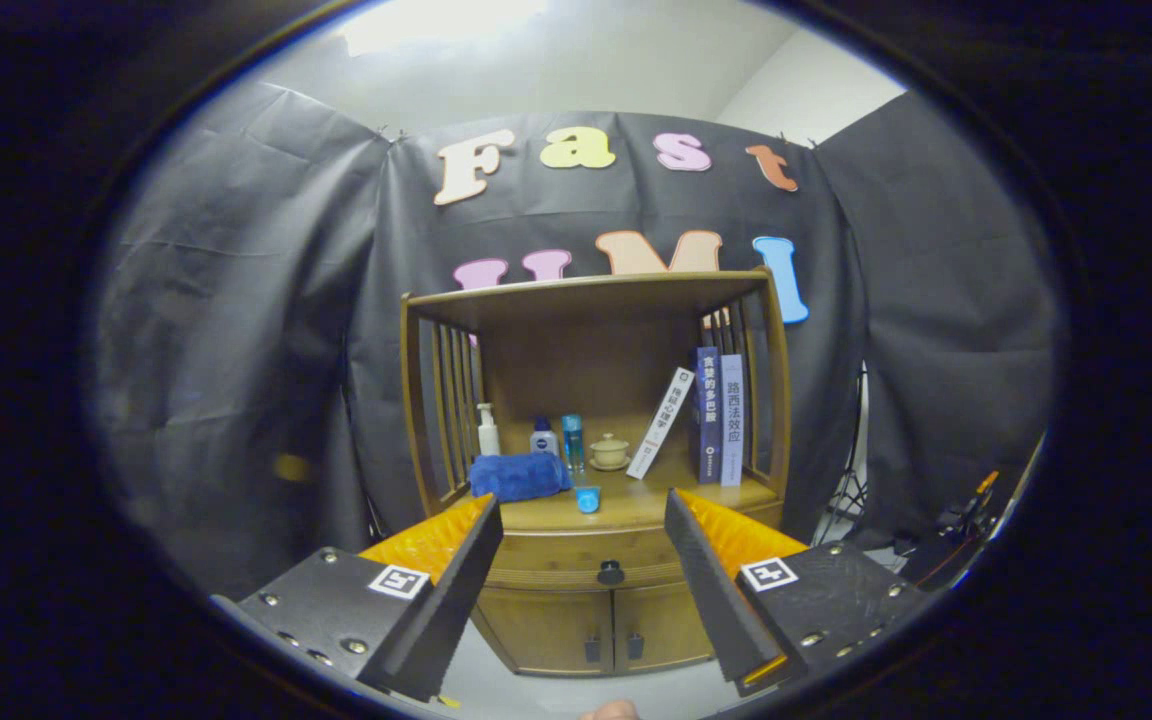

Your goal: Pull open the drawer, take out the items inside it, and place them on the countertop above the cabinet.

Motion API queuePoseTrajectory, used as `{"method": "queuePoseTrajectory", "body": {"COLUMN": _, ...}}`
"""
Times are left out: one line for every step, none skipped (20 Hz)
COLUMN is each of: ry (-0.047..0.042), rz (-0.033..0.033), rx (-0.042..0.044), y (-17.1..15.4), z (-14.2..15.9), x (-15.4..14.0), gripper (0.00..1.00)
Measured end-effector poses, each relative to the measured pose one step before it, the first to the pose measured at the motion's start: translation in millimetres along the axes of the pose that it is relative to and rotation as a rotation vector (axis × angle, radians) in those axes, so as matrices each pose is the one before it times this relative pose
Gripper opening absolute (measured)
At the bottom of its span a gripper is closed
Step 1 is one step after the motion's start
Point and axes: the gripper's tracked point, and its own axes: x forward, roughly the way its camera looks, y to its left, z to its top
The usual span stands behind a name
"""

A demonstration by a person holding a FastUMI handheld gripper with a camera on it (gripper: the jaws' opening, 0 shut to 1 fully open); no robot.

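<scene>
A wooden cabinet (596, 470) stands against the black cloth wall, some way beyond my fingers. Its drawer (576, 560) is closed, with a dark round knob (610, 573) at its middle. The countertop (626, 500) above the drawer carries a folded blue towel (518, 475), a white pump bottle (487, 430), two small blue bottles (558, 438), a small lidded cup on a saucer (609, 452) and a little blue cup (587, 498). My gripper (582, 530) is open, holding nothing. The knob lies in line between the two fingers, well ahead of them.
Several books (716, 415) lean and stand at the right of the shelf. Two small doors (611, 625) sit below the drawer. Slatted sides close the shelf left and right. A stand with cables (956, 520) is at the right of the cabinet.
</scene>
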Motion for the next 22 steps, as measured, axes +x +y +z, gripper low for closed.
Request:
{"method": "queuePoseTrajectory", "body": {"ry": -0.00166, "rz": -0.00975, "rx": 0.01406, "y": -1.38, "z": 2.7, "x": -2.25, "gripper": 0.97}}
{"method": "queuePoseTrajectory", "body": {"ry": 0.00009, "rz": -0.00283, "rx": 0.0165, "y": 0.74, "z": 1.02, "x": -1.56, "gripper": 0.97}}
{"method": "queuePoseTrajectory", "body": {"ry": 0.00157, "rz": -0.00215, "rx": 0.01619, "y": -0.11, "z": 0.98, "x": -1.13, "gripper": 0.97}}
{"method": "queuePoseTrajectory", "body": {"ry": 0.0022, "rz": -0.00101, "rx": 0.01283, "y": -1.32, "z": 1.79, "x": -1.83, "gripper": 0.97}}
{"method": "queuePoseTrajectory", "body": {"ry": 0.00145, "rz": -0.00094, "rx": 0.00813, "y": -1.86, "z": 0.95, "x": -1.37, "gripper": 0.97}}
{"method": "queuePoseTrajectory", "body": {"ry": -0.00214, "rz": -0.00297, "rx": 0.0041, "y": -1.73, "z": 1.49, "x": -1.81, "gripper": 0.97}}
{"method": "queuePoseTrajectory", "body": {"ry": -0.00449, "rz": -0.0029, "rx": 0.00273, "y": -2.79, "z": 2.26, "x": -1.46, "gripper": 0.97}}
{"method": "queuePoseTrajectory", "body": {"ry": -0.00418, "rz": -0.0019, "rx": 0.00308, "y": -1.0, "z": 0.73, "x": -0.56, "gripper": 0.97}}
{"method": "queuePoseTrajectory", "body": {"ry": -0.00505, "rz": -0.00588, "rx": 0.00284, "y": -1.98, "z": 1.77, "x": -0.25, "gripper": 0.98}}
{"method": "queuePoseTrajectory", "body": {"ry": -0.00077, "rz": -0.00431, "rx": 0.00199, "y": -2.12, "z": -0.83, "x": 0.38, "gripper": 0.98}}
{"method": "queuePoseTrajectory", "body": {"ry": -0.00192, "rz": -0.00259, "rx": 0.00124, "y": -1.28, "z": 0.49, "x": -0.67, "gripper": 0.98}}
{"method": "queuePoseTrajectory", "body": {"ry": -0.00337, "rz": -0.00439, "rx": 0.00166, "y": -2.03, "z": 0.91, "x": -0.61, "gripper": 0.98}}
{"method": "queuePoseTrajectory", "body": {"ry": -0.00181, "rz": -0.00215, "rx": 0.00202, "y": -1.39, "z": 0.32, "x": -0.35, "gripper": 0.98}}
{"method": "queuePoseTrajectory", "body": {"ry": 0.00291, "rz": -0.00041, "rx": 0.00176, "y": -0.14, "z": -2.1, "x": 0.07, "gripper": 0.98}}
{"method": "queuePoseTrajectory", "body": {"ry": 0.00524, "rz": 0.00008, "rx": 0.00073, "y": -0.55, "z": -1.5, "x": 0.37, "gripper": 0.98}}
{"method": "queuePoseTrajectory", "body": {"ry": 0.00695, "rz": -0.00033, "rx": -0.0018, "y": -1.43, "z": -1.83, "x": 0.29, "gripper": 0.98}}
{"method": "queuePoseTrajectory", "body": {"ry": 0.00297, "rz": -0.00203, "rx": -0.00302, "y": 0.0, "z": -0.94, "x": 0.4, "gripper": 0.98}}
{"method": "queuePoseTrajectory", "body": {"ry": 0.00312, "rz": 0.00138, "rx": -0.00525, "y": 0.07, "z": -0.18, "x": 0.48, "gripper": 0.98}}
{"method": "queuePoseTrajectory", "body": {"ry": 0.00085, "rz": 0.00137, "rx": -0.00815, "y": 0.77, "z": 0.69, "x": 0.84, "gripper": 0.98}}
{"method": "queuePoseTrajectory", "body": {"ry": 0.00059, "rz": 0.00074, "rx": -0.00921, "y": -0.17, "z": -0.18, "x": -0.58, "gripper": 0.98}}
{"method": "queuePoseTrajectory", "body": {"ry": -0.00553, "rz": 0.00076, "rx": -0.00729, "y": 0.31, "z": 1.33, "x": -0.51, "gripper": 0.98}}
{"method": "queuePoseTrajectory", "body": {"ry": -0.00913, "rz": -0.00167, "rx": -0.00606, "y": 0.05, "z": 2.34, "x": -1.5, "gripper": 0.98}}
